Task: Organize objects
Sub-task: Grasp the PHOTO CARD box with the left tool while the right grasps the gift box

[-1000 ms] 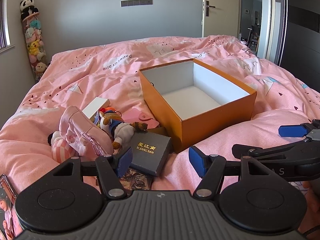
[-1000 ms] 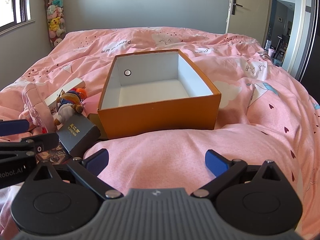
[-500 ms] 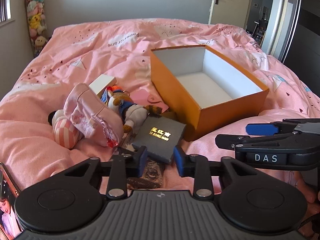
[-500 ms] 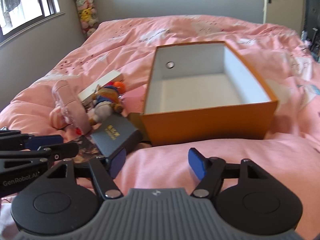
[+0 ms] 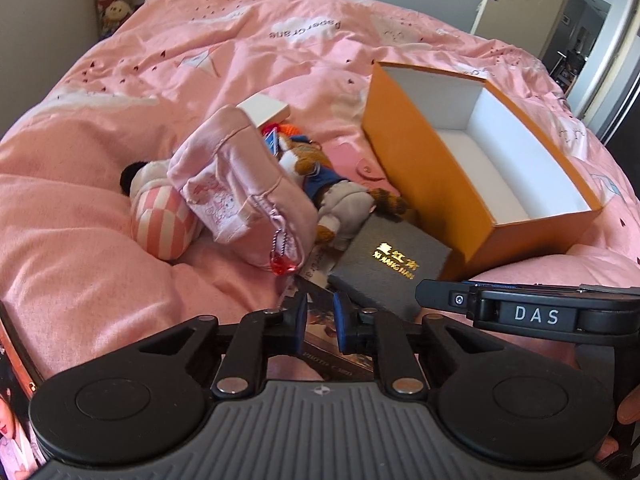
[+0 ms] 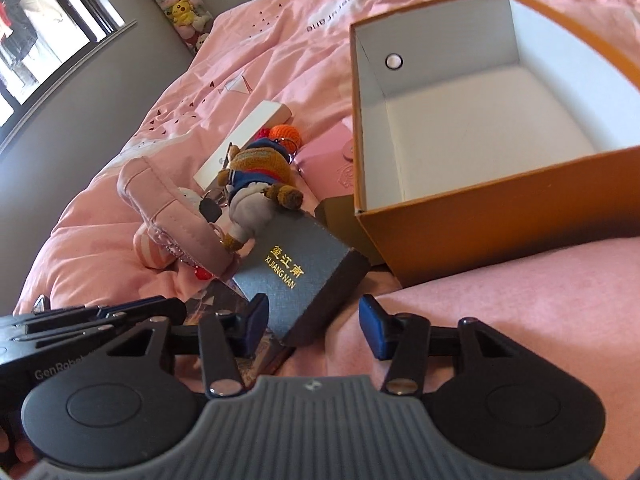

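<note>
Lying on the bed just left of the orange box (image 6: 500,216), the grey box (image 6: 298,276) has been approached: the right gripper (image 6: 314,322), narrowed but open, now straddles its near corner, while the left gripper (image 5: 320,322) has nearly closed, empty.

A pink duvet (image 5: 120,264) is spread ahead of the gripper. Plush toys (image 6: 180,0) are stacked far ahead to its left, beside a window (image 6: 48,24). A door (image 5: 520,0) is seen far ahead right.
</note>
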A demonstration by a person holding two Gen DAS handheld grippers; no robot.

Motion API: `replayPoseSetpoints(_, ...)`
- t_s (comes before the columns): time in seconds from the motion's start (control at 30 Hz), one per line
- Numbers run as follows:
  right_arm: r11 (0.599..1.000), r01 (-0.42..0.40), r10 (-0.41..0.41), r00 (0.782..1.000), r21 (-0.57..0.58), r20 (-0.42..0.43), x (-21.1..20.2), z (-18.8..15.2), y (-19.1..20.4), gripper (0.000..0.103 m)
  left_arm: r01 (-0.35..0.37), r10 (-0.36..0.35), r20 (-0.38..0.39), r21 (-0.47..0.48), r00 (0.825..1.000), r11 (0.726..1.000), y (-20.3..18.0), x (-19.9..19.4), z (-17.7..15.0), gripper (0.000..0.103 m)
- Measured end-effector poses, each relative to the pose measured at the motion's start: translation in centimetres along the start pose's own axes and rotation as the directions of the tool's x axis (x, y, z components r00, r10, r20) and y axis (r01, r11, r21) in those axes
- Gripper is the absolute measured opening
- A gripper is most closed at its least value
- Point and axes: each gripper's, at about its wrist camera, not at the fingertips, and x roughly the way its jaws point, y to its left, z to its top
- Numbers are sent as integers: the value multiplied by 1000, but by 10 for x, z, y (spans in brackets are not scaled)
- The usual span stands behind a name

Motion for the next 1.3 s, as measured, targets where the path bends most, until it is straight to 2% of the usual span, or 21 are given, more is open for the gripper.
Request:
replayPoseSetpoints(0.03,1000,-11,11,1000,19,-9,5,2,-4,54,1,-2,-9,-10,1000,1000,2,3,1,19)
replayPoseSetpoints(0.07,999,-19,20,1000,33,-15,9,3,-6,55,3,-3,-23,-23,1000,1000,4,7,1,25)
replayPoseSetpoints(0.2,994,-55,58,998,95,-33,25,6,-16,64,13,-16,-50,-59,999,998,10,16,4,37)
replayPoseSetpoints(0.27,992,-66,71,997,109,-39,32,8,-19,65,25,-29,-67,-67,997,997,12,20,6,51)
replayPoseSetpoints(0.33,985,-97,104,993,142,-47,41,9,-24,70,33,-41,-92,-81,995,996,15,25,8,55)
replayPoseSetpoints(0.43,975,-132,142,989,181,-43,51,11,-31,73,22,-34,-122,-100,992,995,20,29,11,56)
replayPoseSetpoints(0.47,973,-139,149,988,184,-41,53,12,-32,73,3,-17,-132,-106,991,994,22,30,13,63)
replayPoseSetpoints(0.53,972,-149,159,987,181,-39,57,13,-32,70,-31,6,-195,-124,981,992,26,35,14,66)
replayPoseSetpoints(0.6,969,-170,179,983,181,-33,57,13,-32,61,-14,-15,-217,-129,976,991,29,37,14,66)
replayPoseSetpoints(0.7,968,-173,180,983,181,-27,53,13,-32,55,-5,-30,-243,-141,969,990,29,38,13,67)
replayPoseSetpoints(0.9,982,-150,152,988,115,-7,33,8,-27,49,10,-57,-278,-165,959,986,28,44,9,77)
replayPoseSetpoints(0.93,984,-145,146,989,100,-1,30,8,-25,48,16,-63,-282,-166,957,986,28,47,7,81)
replayPoseSetpoints(1.03,990,-130,129,991,60,22,19,5,-21,41,21,-59,-277,-136,959,991,22,49,4,88)
replayPoseSetpoints(1.13,995,-102,101,993,17,52,5,2,-17,38,25,-52,-253,-109,966,994,16,46,1,84)
replayPoseSetpoints(1.27,997,-61,64,994,-40,92,-13,-3,-11,36,-1,-14,-178,-85,984,996,10,25,-1,54)
replayPoseSetpoints(1.3,997,-52,57,993,-53,98,-20,-6,-10,36,5,-17,-155,-79,988,997,10,19,0,50)
